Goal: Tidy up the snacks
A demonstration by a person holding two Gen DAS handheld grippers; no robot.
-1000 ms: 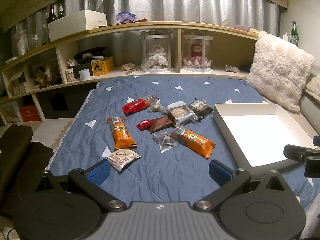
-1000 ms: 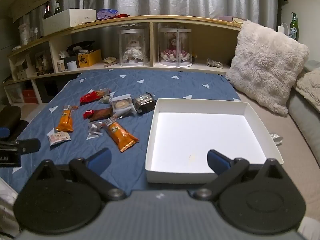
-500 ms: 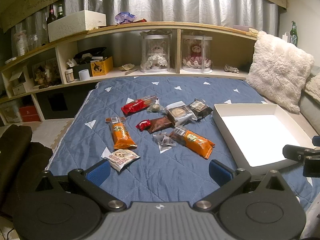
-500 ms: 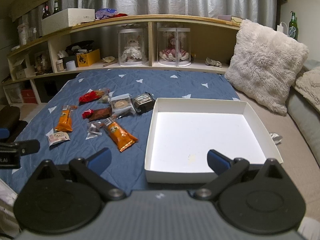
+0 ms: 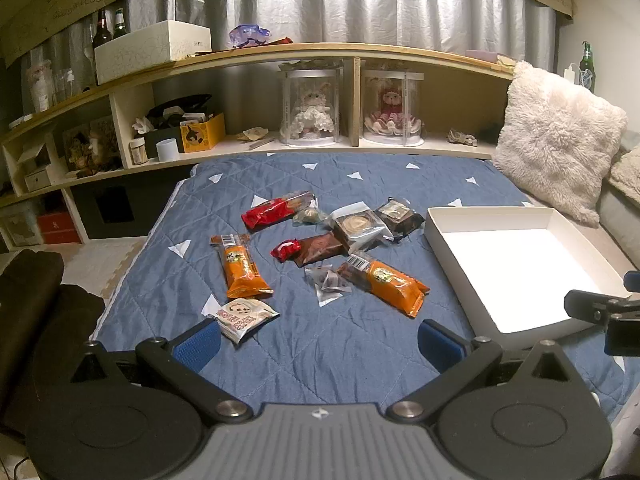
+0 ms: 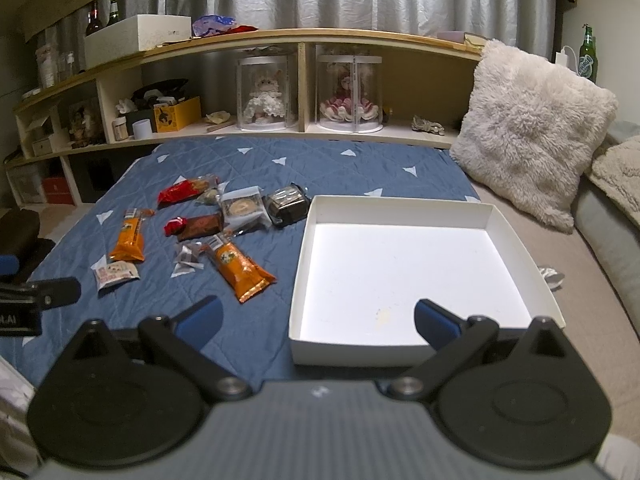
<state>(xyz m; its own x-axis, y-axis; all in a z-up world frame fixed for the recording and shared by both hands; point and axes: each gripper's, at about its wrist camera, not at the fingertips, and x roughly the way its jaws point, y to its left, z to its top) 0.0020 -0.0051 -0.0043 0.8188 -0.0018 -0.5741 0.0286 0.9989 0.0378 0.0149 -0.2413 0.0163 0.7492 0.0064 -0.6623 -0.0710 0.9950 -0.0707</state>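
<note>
Several wrapped snacks lie on a blue quilt (image 5: 360, 184): two orange packs (image 5: 242, 266) (image 5: 386, 282), a red pack (image 5: 276, 210), a brown bar (image 5: 318, 246), a small white cookie pack (image 5: 244, 316) and clear-wrapped pastries (image 5: 358, 226). An empty white box (image 5: 516, 264) sits to their right, also in the right wrist view (image 6: 412, 272). My left gripper (image 5: 320, 344) is open and empty, hovering before the snacks. My right gripper (image 6: 318, 322) is open and empty over the box's near edge.
A wooden shelf (image 5: 320, 52) with two doll cases (image 5: 312, 108) and boxes runs behind the bed. A fluffy cream pillow (image 5: 556, 144) leans at the right. Dark fabric (image 5: 28, 304) lies at the left, off the bed.
Both grippers have barely shifted; the views stay nearly the same and nothing on the quilt has moved.
</note>
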